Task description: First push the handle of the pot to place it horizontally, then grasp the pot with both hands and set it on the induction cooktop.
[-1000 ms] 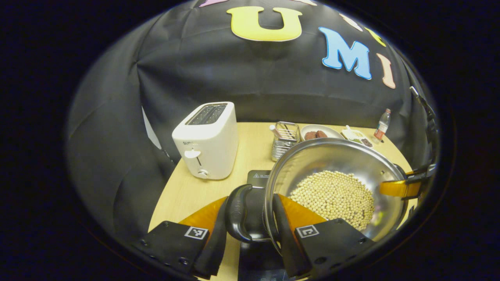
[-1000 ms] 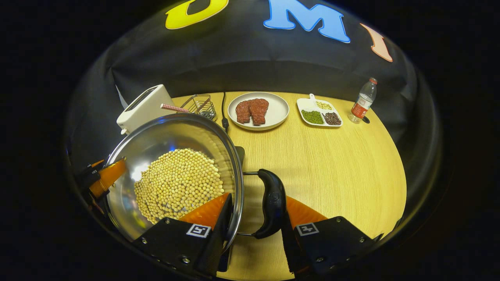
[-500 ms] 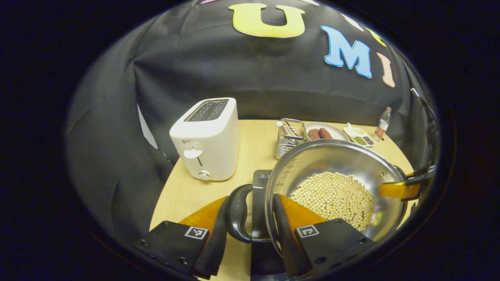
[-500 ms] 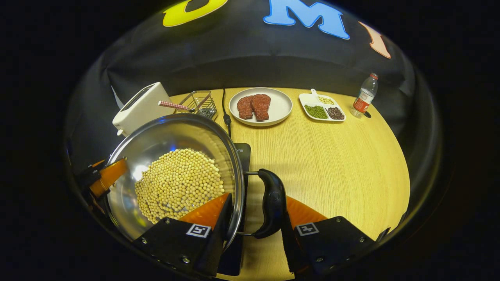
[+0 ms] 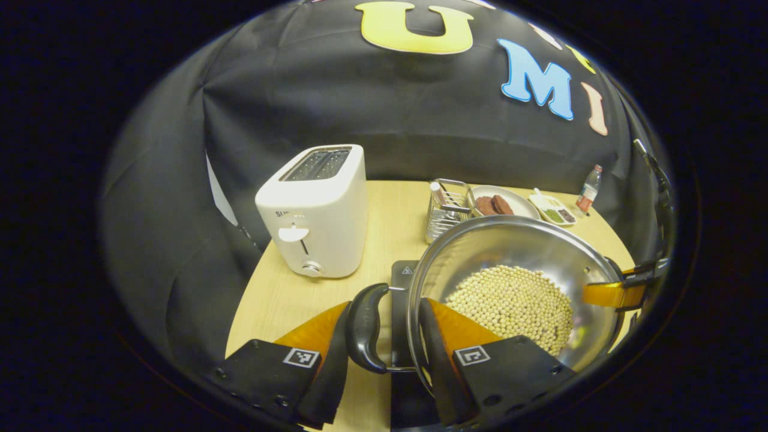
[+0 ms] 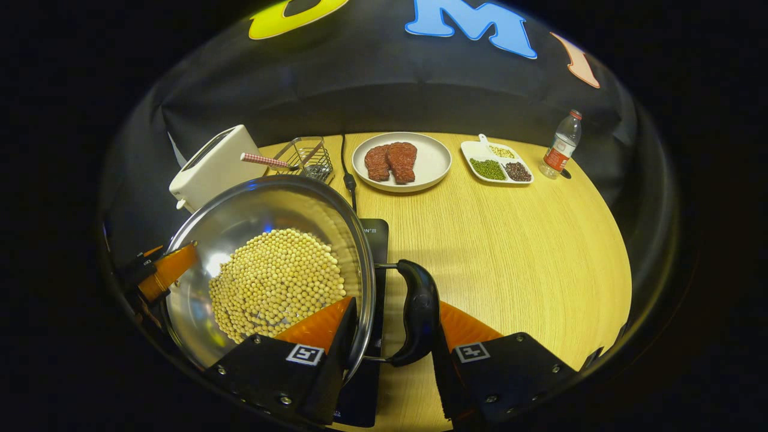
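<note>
1. In the left gripper view, well ahead of our left gripper [image 5: 384, 336] and to its left, a white toaster [image 5: 315, 210] stands on the wooden table [image 5: 288, 294].
2. Our left gripper is clamped on the pot's left handle [image 5: 364, 327]: one finger outside the black loop, the other inside the rim.
3. The steel pot [image 5: 516, 288], full of pale beans [image 5: 513, 303], sits just right of that grip, above the dark induction cooktop [image 5: 401, 282].
4. In the right gripper view, the pot [image 6: 264, 264] lies left of our right gripper [image 6: 390, 339], which is clamped on the right handle [image 6: 418, 312] in the same way.
5. Far ahead stand a wire basket [image 6: 306, 157], a plate of meat [image 6: 401, 161], a divided dish [image 6: 497, 168] and a bottle [image 6: 561, 147].
</note>
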Action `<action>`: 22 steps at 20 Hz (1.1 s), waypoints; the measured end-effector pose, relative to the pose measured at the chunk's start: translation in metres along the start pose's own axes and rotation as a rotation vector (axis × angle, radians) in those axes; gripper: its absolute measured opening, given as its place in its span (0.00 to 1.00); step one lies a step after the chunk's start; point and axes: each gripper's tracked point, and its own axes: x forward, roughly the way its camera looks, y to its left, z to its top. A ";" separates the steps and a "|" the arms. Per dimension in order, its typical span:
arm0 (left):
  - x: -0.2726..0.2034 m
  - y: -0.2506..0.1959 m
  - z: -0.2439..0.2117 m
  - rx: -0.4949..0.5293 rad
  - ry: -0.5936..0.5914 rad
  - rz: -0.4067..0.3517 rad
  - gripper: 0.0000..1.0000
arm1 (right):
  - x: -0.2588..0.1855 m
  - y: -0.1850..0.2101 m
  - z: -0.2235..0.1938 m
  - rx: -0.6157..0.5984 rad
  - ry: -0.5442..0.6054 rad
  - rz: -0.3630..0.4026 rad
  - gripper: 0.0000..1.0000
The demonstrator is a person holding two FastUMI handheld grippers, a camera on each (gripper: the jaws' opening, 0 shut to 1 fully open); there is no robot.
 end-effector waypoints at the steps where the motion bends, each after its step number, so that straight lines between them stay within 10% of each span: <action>1: 0.000 0.000 0.000 0.002 0.000 0.000 0.68 | 0.001 0.000 0.000 0.001 0.002 0.000 0.65; 22: -0.009 0.005 -0.005 -0.066 -0.064 -0.001 0.70 | 0.008 -0.001 -0.005 -0.009 -0.035 0.034 0.70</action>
